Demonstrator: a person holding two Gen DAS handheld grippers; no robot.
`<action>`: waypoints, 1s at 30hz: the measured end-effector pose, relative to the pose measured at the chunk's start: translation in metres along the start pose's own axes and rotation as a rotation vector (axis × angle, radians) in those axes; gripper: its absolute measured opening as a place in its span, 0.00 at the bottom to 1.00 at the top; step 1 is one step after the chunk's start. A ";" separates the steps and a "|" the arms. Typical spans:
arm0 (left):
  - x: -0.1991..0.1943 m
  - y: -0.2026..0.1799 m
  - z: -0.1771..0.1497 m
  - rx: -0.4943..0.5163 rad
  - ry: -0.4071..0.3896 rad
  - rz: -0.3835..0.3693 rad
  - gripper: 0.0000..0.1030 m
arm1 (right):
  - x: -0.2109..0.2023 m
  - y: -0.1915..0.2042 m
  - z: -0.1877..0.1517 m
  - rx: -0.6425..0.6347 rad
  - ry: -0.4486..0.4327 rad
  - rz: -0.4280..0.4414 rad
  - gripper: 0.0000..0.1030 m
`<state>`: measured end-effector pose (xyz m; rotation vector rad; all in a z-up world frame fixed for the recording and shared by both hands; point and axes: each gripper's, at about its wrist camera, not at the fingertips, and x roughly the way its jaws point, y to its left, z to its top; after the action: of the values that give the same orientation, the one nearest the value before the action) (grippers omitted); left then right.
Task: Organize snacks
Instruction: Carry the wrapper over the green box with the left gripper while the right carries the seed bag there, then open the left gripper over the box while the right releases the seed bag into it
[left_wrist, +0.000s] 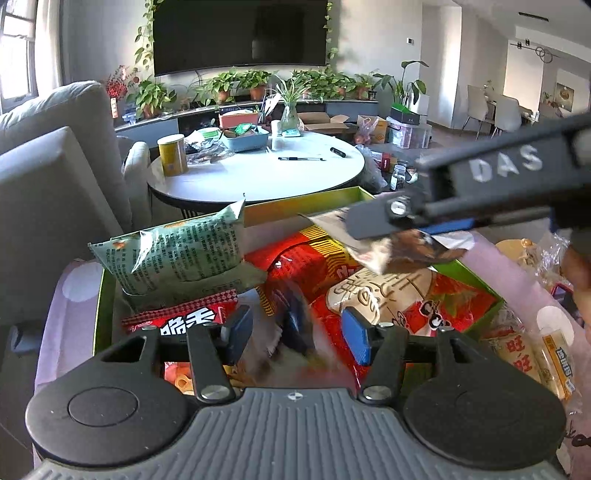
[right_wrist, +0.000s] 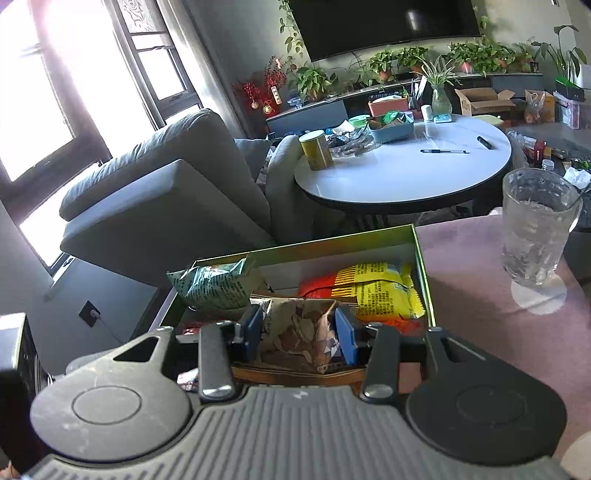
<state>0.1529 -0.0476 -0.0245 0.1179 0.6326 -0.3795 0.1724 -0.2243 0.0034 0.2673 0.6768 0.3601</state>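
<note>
At the left end of the shallow green cardboard box (right_wrist: 417, 236) a pale green printed snack bag (left_wrist: 177, 254) leans upright against the wall; best to leave it standing and not knock it. Near it the left tool (left_wrist: 295, 332) hovers over the pile with its blue pads apart and only a blurred dark packet (left_wrist: 291, 317) between them, apparently loose, so it looks free to steady the red printed packets (left_wrist: 295, 258) underneath. To the right, the right tool (right_wrist: 299, 332) is clamped on a crinkly brown-and-white snack bag (right_wrist: 295, 328), above the near middle of the box. I judge that the bag should go down flat into the gap left of the yellow printed packet (right_wrist: 380, 291) before its pads part, well clear of the clear glass tumbler (right_wrist: 535, 232) on the pink-covered table (right_wrist: 480, 314).
</note>
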 end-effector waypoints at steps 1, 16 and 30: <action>-0.001 -0.001 -0.001 0.004 -0.001 -0.001 0.52 | 0.001 0.001 0.000 -0.002 0.000 0.001 0.61; -0.030 0.006 -0.015 -0.067 -0.034 0.044 0.69 | 0.015 0.014 0.003 0.002 0.017 0.027 0.61; -0.044 -0.008 -0.032 -0.062 -0.046 0.020 0.76 | -0.001 0.003 -0.012 0.020 0.012 0.010 0.61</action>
<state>0.0994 -0.0343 -0.0235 0.0566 0.5971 -0.3419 0.1630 -0.2210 -0.0042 0.2876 0.6915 0.3648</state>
